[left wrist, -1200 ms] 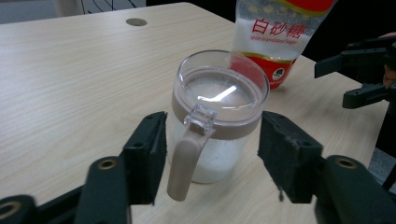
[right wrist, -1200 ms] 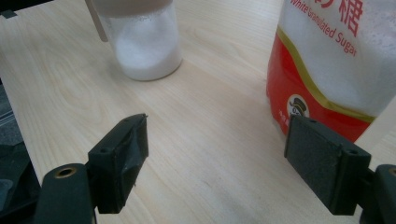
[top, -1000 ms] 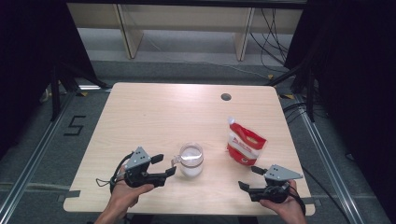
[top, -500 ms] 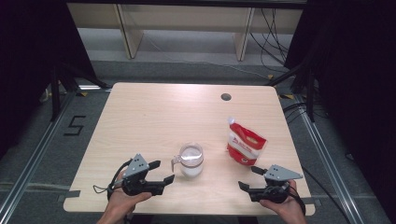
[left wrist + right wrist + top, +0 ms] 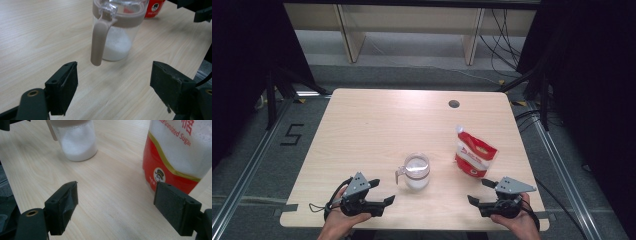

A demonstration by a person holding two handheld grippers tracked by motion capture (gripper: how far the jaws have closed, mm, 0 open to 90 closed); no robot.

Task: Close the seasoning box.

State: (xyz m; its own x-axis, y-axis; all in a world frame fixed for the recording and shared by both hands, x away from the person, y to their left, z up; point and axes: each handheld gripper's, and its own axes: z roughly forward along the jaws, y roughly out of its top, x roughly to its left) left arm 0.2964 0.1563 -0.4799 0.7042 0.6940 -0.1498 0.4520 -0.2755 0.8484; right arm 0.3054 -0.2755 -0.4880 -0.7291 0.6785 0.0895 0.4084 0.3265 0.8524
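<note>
A clear jug [image 5: 414, 171] with a beige lid and handle is standing near the middle of the front half of the worktop [image 5: 377, 125]. White powder is filling its lower part. A red and white sugar bag [image 5: 473, 154] is standing to the right of the jug, a little apart from it.

The left gripper [image 5: 382, 194] is resting low near the front edge of the worktop, just to the left of the jug, and a hand [image 5: 343, 220] is holding it. Its jaws have just been opening and are now standing wide apart, with nothing between them. In the left gripper view, the jug [image 5: 117, 30] is standing ahead of the jaws and its handle [image 5: 100, 41] is pointing toward the camera, without touching either jaw.

The right gripper [image 5: 478, 190] is lying near the front right corner of the worktop, in the other hand [image 5: 517, 220]. Its jaws are also wide open and are holding nothing. In the right gripper view, the sugar bag [image 5: 180, 152] is standing just ahead of the right jaw, and the jug [image 5: 77, 142] is standing farther off at the upper left.
</note>
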